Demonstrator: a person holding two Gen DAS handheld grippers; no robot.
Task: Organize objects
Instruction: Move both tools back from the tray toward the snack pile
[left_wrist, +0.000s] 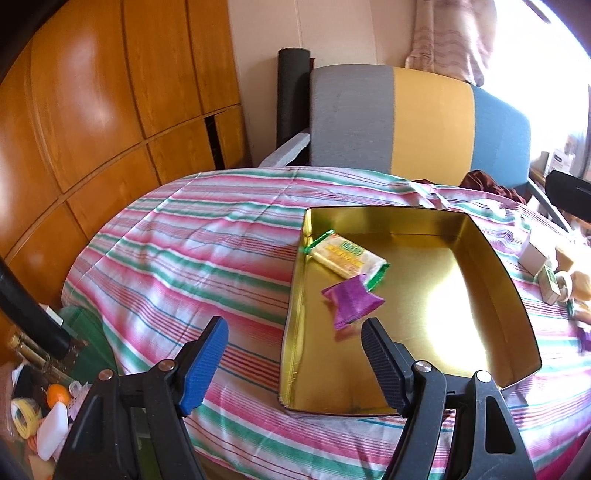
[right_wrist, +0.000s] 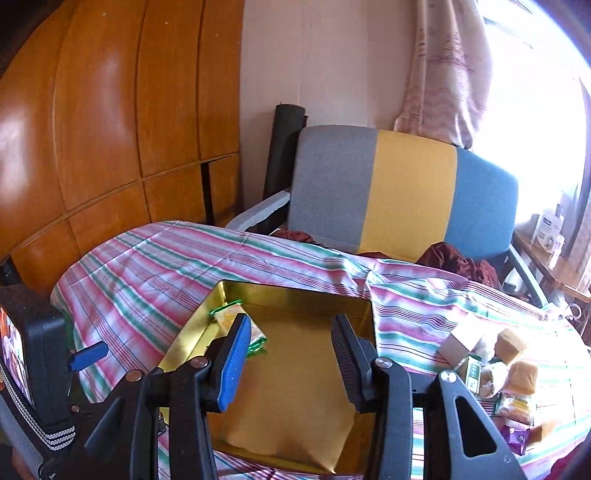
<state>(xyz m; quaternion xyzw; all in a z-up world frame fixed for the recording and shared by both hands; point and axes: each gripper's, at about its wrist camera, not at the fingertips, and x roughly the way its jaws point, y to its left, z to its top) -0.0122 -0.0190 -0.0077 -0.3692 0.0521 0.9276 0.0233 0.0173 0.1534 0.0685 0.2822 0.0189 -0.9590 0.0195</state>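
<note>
A striped cloth (left_wrist: 177, 258) in pink, green and white covers the whole work surface, lying in soft wrinkles and falling away at the left edge. On it sits a shallow gold tin tray (left_wrist: 491, 266), its shiny floor catching a bright glare from the window on the right. Inside the tray, toward its far left corner, lies a cream and green snack packet (left_wrist: 347, 256), and just near of it, touching its end, a purple packet (left_wrist: 352, 304). The left gripper (left_wrist: 293, 354) hovers over the tray's near left edge with its jaws spread and nothing between them. The right gripper (right_wrist: 291, 354) hangs above the near part of the tray, its jaws apart with only the gold floor showing in the gap.

To the right of the tray, on the cloth, waits a loose cluster of small items (right_wrist: 495, 369): a white box, tan blocks, a green and white carton and more purple packets.

Beyond the table stands a chair (left_wrist: 413, 118) with a backrest banded in grey, yellow and blue, a dark red cloth bunched on its seat. Glossy wooden cabinet panels (left_wrist: 92, 110) fill the left wall, and a pale pink patterned curtain (right_wrist: 443, 74) hangs at the far right beside an overexposed window.
</note>
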